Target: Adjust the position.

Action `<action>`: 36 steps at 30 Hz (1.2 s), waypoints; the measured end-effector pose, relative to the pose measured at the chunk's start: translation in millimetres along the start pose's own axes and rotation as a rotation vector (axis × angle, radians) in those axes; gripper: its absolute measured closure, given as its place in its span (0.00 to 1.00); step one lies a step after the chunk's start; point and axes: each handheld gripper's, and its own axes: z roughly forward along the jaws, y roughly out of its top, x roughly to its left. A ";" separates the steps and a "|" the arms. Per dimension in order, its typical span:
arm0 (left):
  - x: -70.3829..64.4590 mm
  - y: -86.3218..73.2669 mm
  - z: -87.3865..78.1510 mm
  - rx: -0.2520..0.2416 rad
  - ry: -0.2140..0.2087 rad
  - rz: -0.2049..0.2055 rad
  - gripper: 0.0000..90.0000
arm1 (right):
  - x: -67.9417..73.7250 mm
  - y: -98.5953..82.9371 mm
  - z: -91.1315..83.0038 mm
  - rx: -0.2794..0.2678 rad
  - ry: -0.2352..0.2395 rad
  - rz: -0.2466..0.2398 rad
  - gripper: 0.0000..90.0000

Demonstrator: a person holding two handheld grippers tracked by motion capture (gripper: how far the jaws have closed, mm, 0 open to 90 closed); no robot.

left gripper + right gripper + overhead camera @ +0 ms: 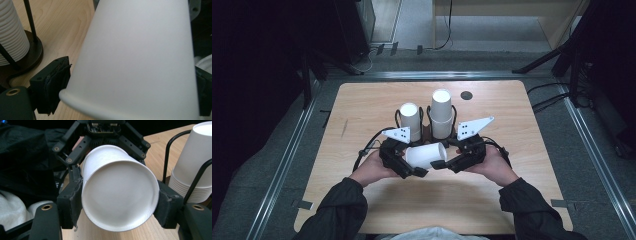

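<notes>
A white paper cup (426, 155) lies on its side above the table's middle, held between both grippers. My left gripper (414, 166) is shut on the cup's rim end; in the left gripper view the cup (140, 55) sits between the pads (56, 85) of my left gripper (130, 88). My right gripper (443, 159) is shut on the base end. In the right gripper view the cup's round base (120, 195) faces the camera between the two pads of my right gripper (119, 204), with the left gripper's linkage (102, 135) behind it.
Two stacks of upturned white cups stand in black wire holders just behind the grippers: a shorter left stack (409, 120) and a taller right stack (441, 112). A dark round spot (466, 95) marks the wooden table (362, 110). The person's hands and dark sleeves come in from below.
</notes>
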 end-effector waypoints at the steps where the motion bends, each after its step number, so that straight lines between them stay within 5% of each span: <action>1: -0.1 -0.5 -0.7 -0.005 0.000 -0.001 0.08 | -0.3 0.2 -1.2 -0.007 0.000 0.002 0.36; 9: 1.1 -3.5 -10.3 -0.055 -0.029 -0.005 0.17 | -1.5 -0.4 -8.5 -0.031 0.001 0.015 0.36; 29: 2.1 -2.4 -14.8 -0.030 -0.008 0.004 0.21 | -0.4 -0.4 -5.3 -0.020 -0.019 0.001 0.30; 36: 3.3 3.7 -28.5 -0.017 0.014 0.019 0.21 | 1.9 -6.2 -3.6 0.052 -0.045 -0.018 0.25</action>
